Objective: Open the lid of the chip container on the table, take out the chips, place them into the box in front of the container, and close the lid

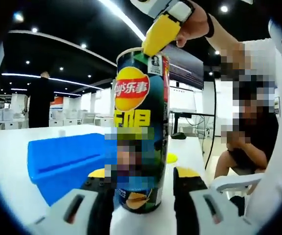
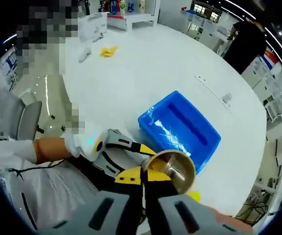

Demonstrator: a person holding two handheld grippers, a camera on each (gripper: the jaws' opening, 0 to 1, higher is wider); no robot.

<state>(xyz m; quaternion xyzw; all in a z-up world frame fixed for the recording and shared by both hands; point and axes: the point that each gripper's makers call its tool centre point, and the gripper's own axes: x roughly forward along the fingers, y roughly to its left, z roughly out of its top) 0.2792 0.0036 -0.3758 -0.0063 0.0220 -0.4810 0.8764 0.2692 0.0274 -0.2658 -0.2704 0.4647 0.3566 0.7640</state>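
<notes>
The can (image 1: pixel 141 132) is standing upright beside the box (image 1: pixel 65 159), its base clamped by the left gripper (image 1: pixel 141 188), while the right gripper (image 2: pixel 144 183), jaws together, is reaching straight down into its open mouth.

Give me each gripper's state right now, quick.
Left gripper: shut on the chip container, jaws either side of its lower body.
Right gripper: jaws nearly together at the container's open rim; what they pinch cannot be told.

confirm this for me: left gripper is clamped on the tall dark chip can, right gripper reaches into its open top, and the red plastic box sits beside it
One detail is wrong: the rectangular plastic box is blue, not red, as the right gripper view shows. The left gripper does clamp the tall dark chip can, and the right gripper is at its open top.
</notes>
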